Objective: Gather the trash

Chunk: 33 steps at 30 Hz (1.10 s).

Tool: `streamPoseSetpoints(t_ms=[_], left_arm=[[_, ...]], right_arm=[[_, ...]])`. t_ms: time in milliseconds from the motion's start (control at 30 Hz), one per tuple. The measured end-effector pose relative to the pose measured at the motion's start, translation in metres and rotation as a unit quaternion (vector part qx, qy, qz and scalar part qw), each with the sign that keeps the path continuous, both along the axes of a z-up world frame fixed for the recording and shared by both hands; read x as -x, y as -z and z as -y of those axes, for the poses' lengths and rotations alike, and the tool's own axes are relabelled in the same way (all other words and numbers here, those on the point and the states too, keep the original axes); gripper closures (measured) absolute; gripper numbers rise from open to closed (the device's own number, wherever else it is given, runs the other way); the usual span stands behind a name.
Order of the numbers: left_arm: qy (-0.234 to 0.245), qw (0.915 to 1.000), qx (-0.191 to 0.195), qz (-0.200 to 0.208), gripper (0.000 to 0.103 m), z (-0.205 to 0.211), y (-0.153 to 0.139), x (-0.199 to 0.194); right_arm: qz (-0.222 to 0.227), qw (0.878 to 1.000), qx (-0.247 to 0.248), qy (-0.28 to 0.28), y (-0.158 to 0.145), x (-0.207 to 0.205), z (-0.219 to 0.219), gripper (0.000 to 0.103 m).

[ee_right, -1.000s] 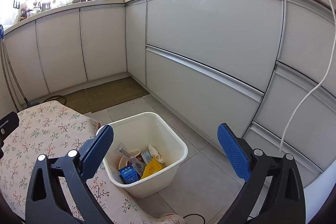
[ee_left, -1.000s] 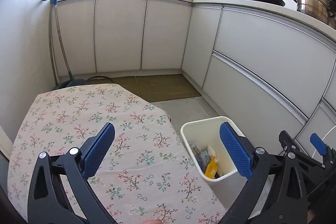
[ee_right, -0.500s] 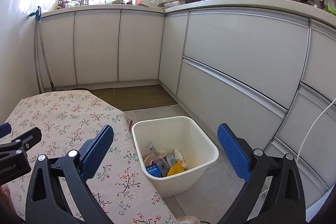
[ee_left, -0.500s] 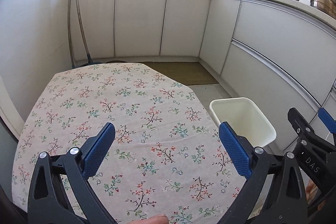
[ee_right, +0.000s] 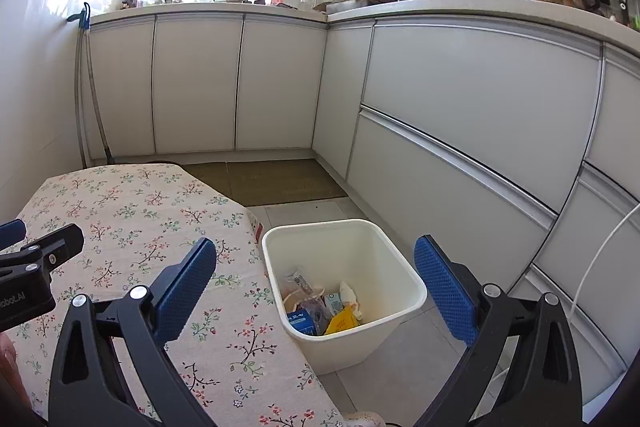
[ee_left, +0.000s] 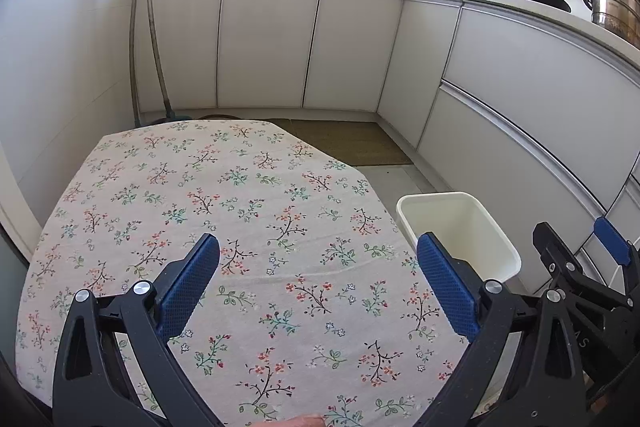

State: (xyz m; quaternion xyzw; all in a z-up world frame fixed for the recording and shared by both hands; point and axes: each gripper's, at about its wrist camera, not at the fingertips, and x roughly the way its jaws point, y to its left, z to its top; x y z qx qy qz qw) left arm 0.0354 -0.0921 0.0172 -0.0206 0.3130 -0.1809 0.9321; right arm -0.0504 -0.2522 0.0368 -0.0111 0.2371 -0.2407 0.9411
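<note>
A white plastic bin [ee_right: 404,279] stands on the tiled floor beside the table, with mixed trash [ee_right: 320,307] lying in its bottom: a blue carton, a yellow wrapper, crumpled paper. In the left wrist view only the bin's rim and inner walls [ee_left: 460,227] show. My left gripper [ee_left: 318,285] hovers open over the floral tablecloth [ee_left: 240,195], nothing between its blue pads. My right gripper [ee_right: 316,293] is open too, held above the table's right edge with the bin framed between its fingers. No trash lies on the visible cloth.
White cabinets [ee_right: 460,99] run along the back and right, close behind the bin. A mop [ee_left: 154,39] leans in the far left corner. A brown mat [ee_right: 272,181] lies on the floor past the table. A white cable [ee_right: 600,255] hangs at the right.
Both grippers have drawn back and swung left, from above the bin toward the table. The cloth now fills the left wrist view and the bin sits farther right. Both stayed open.
</note>
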Motion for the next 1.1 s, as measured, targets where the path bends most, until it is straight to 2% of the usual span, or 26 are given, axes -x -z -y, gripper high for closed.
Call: streamPoseSetpoints(t_ms=[767, 1100], left_arm=[[0.008, 1.0000, -0.003, -0.002, 0.009, 0.0014, 0.0032, -0.0008], [0.017, 0.9998, -0.011, -0.005, 0.017, 0.0062, 0.0053, -0.0013]], right_arm=[[-0.003, 1.000, -0.006, 0.000, 0.0033, 0.0000, 0.0047, 0.007], [-0.007, 1.000, -0.014, 0.002, 0.0055, -0.0005, 0.0060, 0.007]])
